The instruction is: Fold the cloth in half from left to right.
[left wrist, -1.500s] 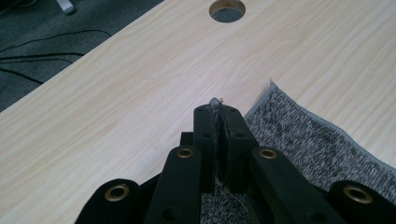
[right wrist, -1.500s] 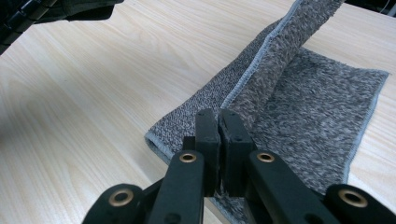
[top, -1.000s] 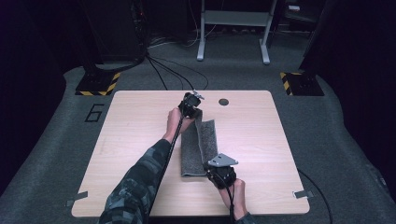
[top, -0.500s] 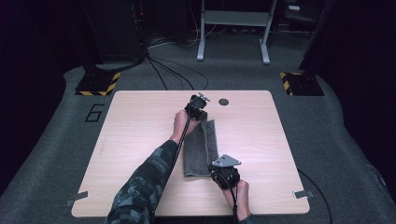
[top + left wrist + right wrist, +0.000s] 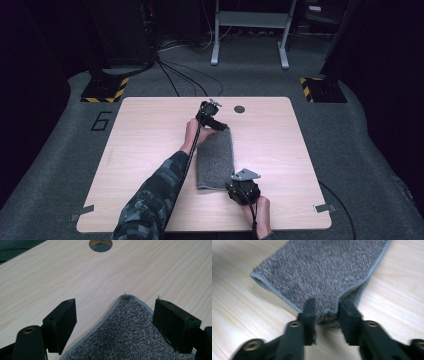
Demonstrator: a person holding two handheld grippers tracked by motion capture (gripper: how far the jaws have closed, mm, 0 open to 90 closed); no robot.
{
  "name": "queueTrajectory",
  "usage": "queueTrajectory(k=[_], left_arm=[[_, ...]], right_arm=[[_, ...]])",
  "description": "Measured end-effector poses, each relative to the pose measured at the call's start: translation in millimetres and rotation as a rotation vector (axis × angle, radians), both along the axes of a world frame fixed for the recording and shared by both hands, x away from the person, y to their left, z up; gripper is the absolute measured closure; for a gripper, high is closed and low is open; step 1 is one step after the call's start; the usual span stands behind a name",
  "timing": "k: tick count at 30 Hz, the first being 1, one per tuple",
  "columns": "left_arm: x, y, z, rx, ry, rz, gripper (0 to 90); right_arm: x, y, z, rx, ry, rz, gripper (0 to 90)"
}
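Observation:
A grey towel (image 5: 216,157), folded into a long strip, lies flat on the wooden table (image 5: 150,130), running from far to near. My left gripper (image 5: 222,126) is at its far end. Its jaws have just been opening and stand wide, with the towel's far corner (image 5: 130,335) lying loose between them (image 5: 114,304). My right gripper (image 5: 235,181) is at the near right corner. Its jaws (image 5: 327,307) have also just been opening and are a little apart, the towel's bunched corner (image 5: 324,270) sitting in the gap.
A round cable hole (image 5: 239,108) sits in the table just beyond the left gripper, also in the left gripper view (image 5: 100,244). Bare wood lies on both sides of the towel. Cables (image 5: 185,80) and a metal desk frame (image 5: 250,30) stand on the floor behind.
The towel, earlier lifted and slanted between the two grippers, has been stretched out and now rests flat. The left gripper shifted slightly away and right. Both pairs of jaws have opened off it.

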State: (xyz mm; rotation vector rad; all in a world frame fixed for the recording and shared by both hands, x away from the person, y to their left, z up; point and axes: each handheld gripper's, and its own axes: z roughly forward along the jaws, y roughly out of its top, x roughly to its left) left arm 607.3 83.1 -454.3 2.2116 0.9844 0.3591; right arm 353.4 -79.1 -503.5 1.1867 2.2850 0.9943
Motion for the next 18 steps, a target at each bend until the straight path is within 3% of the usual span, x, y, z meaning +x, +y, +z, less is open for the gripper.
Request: queueTrajectory(k=[1,2,3,5,6,7,9,13,16,18], left_arm=[[-2.7,4.7,2.9,-0.007,-0.005,0.004,16.6],[-2.7,4.7,2.9,-0.007,-0.005,0.004,16.2],[-5.9,9.3,4.8,-0.006,-0.011,0.005,16.0],[-8.3,12.2,5.5,0.006,-0.014,0.005,15.8],[-11.9,15.5,4.8,0.024,-0.031,0.011,15.8],[-14.4,18.4,3.5,0.047,-0.033,0.015,15.6],[-20.0,27.9,-4.6,0.089,-0.035,0.033,15.6],[-23.2,41.4,-17.7,0.115,-0.017,0.056,15.5],[-22.5,53.3,-34.3,0.137,0.014,0.087,15.7],[-21.8,55.9,-37.9,0.15,0.022,0.091,15.7]], right_arm=[[-1.1,-3.7,-0.7,-0.001,0.012,-0.007,57.0],[-1.1,-3.7,-0.7,-0.001,0.012,-0.007,57.0],[-1.6,-7.7,-0.2,0.015,0.021,-0.036,45.1],[-2.1,-13.7,1.4,0.037,0.015,-0.056,36.7],[-2.1,-13.7,1.4,0.037,0.015,-0.056,36.7],[-1.7,-22.1,5.3,0.074,0.003,-0.079,30.0],[1.2,-27.8,8.8,0.093,-0.016,-0.09,25.2],[9.1,-29.5,12.7,0.106,-0.025,-0.101,20.5],[25.6,-24.1,8.9,0.042,-0.016,-0.094,18.4],[29.8,-21.4,6.1,0.028,-0.005,-0.097,18.4]])
